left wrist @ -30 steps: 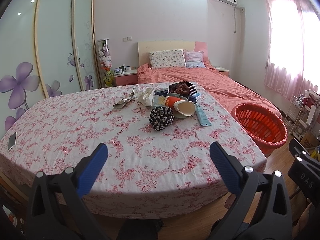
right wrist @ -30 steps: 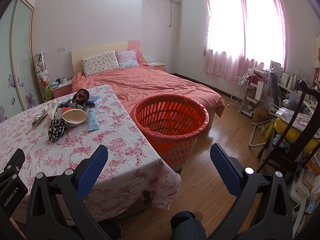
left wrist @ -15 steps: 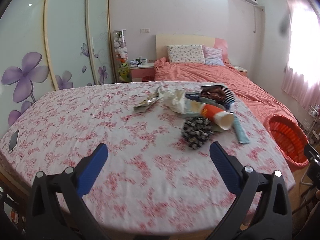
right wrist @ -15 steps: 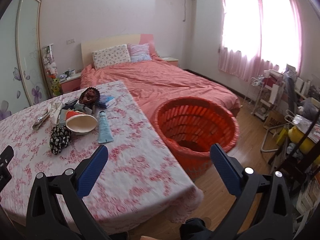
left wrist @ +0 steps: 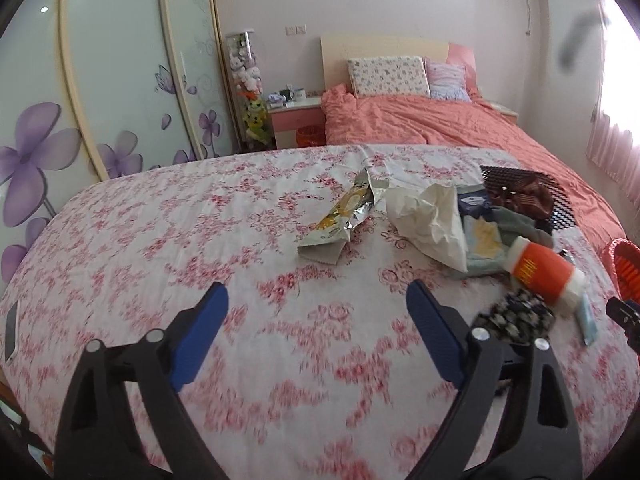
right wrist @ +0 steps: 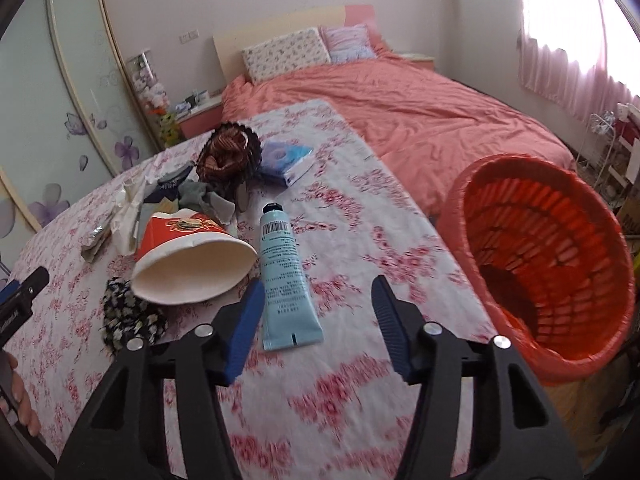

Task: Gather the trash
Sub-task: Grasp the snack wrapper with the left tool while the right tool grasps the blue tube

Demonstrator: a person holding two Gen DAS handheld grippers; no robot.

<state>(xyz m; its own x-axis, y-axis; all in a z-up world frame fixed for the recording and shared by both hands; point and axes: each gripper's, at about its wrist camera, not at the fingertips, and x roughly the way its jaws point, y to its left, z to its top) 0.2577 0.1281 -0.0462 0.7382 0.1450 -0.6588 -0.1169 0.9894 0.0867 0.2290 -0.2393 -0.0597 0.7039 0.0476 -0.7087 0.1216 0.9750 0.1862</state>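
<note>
Left wrist view
- Left gripper (left wrist: 316, 308): one, its jaws apart and just now closing a little — nothing between them, only bare tablecloth.
- Table (left wrist: 160, 240): one, under a pink-flowered cloth.
- Trash pile: gathered toward the table's far right corner — one foil snack wrapper (left wrist: 344, 216), one crumpled white bag (left wrist: 428, 216), one orange paper cup (left wrist: 540, 272) lying on its side, one black-and-white spotted cloth (left wrist: 516, 316) near the right edge.
- Phone (left wrist: 11, 330): one, at the table's left edge.

Right wrist view
- Right gripper (right wrist: 318, 312): one, its jaws apart and just now narrowing; the lower end of the tube lies between the fingers, whether the pads touch it I cannot tell.
- Tube (right wrist: 282, 268): one, pale blue, flat on the cloth near the table's right edge.
- Cup (right wrist: 192, 256): one, mouth toward the camera, just beside the tube.
- Basket (right wrist: 548, 256): one, orange, on the floor off the table's right edge, tilted in this view.
- Bed (right wrist: 400, 92): one, beyond the table's far edge, with two pillows.
</note>
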